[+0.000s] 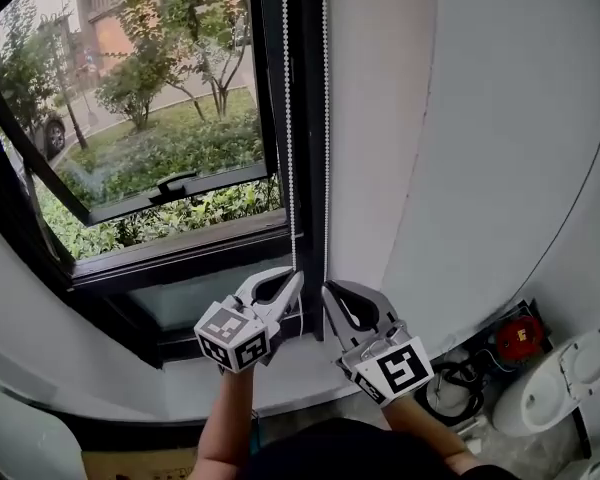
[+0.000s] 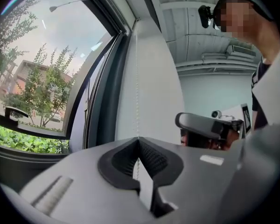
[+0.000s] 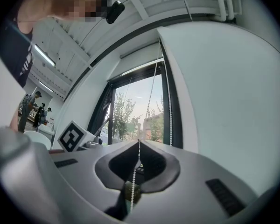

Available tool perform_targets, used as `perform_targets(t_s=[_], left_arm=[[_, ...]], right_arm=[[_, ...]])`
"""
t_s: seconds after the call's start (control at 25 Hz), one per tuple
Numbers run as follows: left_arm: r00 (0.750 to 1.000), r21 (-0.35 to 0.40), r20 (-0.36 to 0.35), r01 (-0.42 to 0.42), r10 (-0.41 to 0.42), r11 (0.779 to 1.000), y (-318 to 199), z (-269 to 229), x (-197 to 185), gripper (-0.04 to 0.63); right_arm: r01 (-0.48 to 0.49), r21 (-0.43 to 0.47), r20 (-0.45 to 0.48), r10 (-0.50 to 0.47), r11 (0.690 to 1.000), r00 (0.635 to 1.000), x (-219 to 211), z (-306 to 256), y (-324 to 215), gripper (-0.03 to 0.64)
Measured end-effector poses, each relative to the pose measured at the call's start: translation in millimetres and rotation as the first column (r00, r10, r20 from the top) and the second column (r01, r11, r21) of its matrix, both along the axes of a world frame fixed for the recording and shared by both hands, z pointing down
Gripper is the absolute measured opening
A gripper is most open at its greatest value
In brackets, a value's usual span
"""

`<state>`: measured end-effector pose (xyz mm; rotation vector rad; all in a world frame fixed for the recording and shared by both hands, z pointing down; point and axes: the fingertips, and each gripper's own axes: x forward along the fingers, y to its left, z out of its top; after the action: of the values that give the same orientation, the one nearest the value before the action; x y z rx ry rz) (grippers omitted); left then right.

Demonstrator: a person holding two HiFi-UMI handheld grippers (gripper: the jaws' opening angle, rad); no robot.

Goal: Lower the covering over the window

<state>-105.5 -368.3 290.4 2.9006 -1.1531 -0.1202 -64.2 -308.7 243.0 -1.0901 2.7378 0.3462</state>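
Both grippers are clenched: the left gripper [image 1: 298,274] pinches the left strand [image 1: 287,118] of bead chain, the right gripper [image 1: 327,288] the right strand [image 1: 325,118]. These two strands hang side by side down the dark window frame [image 1: 305,168], beside the white wall.

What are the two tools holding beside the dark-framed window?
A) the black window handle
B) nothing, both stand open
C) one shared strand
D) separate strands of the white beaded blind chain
D: the white beaded blind chain hangs in two strands. The left tool is shut on the left one and the right tool on the right strand, each running between closed jaws.
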Motion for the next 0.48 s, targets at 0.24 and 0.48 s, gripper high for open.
perform_targets(t_s=[0.24,0.48], left_arm=[[0.999,0.023,-0.031,0.018,-0.018,1.0,50,-6,0,0.012],[0.997,-0.032,-0.082,-0.012,0.009,0.999,87,7,22,0.011]], right_arm=[[0.106,0.009,0.035,-0.106,0.994,0.994,5,-7,20,0.014],[0.235,-0.036,0.063,-0.232,0.971,0.971,14,5,39,0.014]])
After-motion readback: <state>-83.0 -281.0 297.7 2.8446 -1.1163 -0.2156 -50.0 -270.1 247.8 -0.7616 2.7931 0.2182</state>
